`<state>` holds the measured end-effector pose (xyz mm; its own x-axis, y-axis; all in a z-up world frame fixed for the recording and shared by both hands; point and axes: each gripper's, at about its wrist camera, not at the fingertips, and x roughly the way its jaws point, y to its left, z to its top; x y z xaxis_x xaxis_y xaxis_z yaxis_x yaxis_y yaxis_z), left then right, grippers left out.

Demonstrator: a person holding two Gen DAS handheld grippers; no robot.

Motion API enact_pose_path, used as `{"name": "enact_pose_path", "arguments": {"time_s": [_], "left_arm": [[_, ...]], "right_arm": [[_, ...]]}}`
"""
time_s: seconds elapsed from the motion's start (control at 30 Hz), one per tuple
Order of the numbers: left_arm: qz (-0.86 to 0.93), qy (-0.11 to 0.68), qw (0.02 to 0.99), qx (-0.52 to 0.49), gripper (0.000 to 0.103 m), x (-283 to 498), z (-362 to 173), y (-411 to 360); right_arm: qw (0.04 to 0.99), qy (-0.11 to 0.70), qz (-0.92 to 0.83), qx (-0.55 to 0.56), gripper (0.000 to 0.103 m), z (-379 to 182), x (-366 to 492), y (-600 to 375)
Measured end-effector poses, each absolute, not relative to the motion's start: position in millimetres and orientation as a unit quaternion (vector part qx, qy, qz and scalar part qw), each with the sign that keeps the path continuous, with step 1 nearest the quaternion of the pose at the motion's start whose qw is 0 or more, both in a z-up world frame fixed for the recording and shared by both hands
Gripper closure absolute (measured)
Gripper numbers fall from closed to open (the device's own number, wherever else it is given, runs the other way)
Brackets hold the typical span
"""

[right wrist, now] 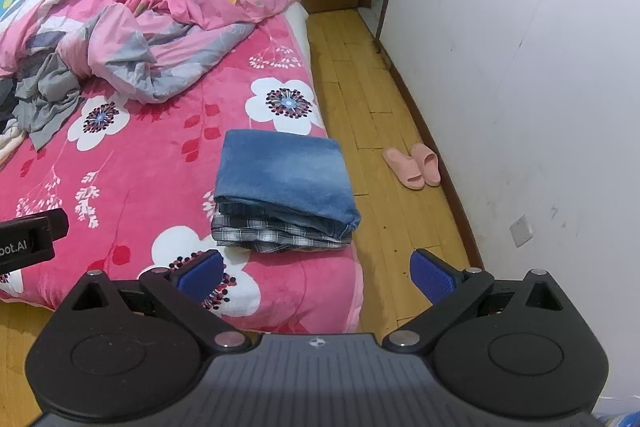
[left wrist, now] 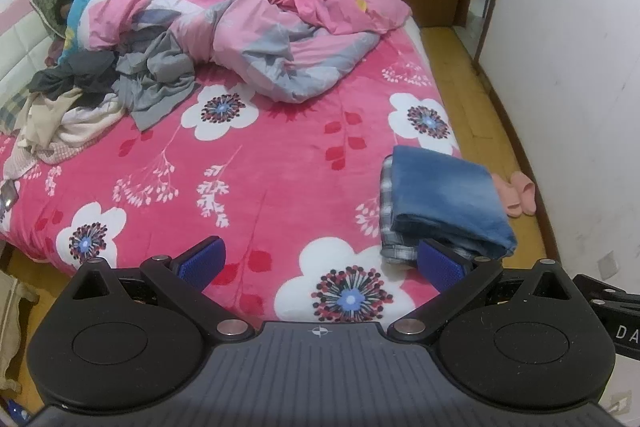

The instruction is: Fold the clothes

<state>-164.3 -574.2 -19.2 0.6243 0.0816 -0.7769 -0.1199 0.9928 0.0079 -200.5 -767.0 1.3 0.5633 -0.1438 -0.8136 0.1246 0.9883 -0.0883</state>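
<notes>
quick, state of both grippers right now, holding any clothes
left gripper: open, holding nothing.
right gripper: open, holding nothing.

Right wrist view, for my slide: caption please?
Open right gripper facing folded jeans stacked on a plaid garment at the bed corner.

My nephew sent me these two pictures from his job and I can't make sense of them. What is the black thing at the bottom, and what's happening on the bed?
Each picture comes from a camera mounted on handheld tongs, one per hand, looking forward along two blue-padded fingers. The left tongs and the right tongs both stand open and hold nothing. On the pink flowered bed lies a folded stack: blue jeans on top of a checked garment, near the bed's corner. Farther back sits a heap of unfolded clothes beside a rumpled pink quilt. Pink slippers rest on the wooden floor.
</notes>
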Motion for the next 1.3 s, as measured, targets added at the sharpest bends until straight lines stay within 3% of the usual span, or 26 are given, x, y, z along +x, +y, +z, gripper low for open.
{"name": "enact_pose_path", "arguments": {"time_s": [1.3], "left_arm": [[0.047,0.433,0.9,-0.001,0.0,-164.6,-22.2,-571.3]], "right_arm": [[0.883,0.464,-0.074,-0.006,0.001,-1.3,-195.6,-764.2]]}}
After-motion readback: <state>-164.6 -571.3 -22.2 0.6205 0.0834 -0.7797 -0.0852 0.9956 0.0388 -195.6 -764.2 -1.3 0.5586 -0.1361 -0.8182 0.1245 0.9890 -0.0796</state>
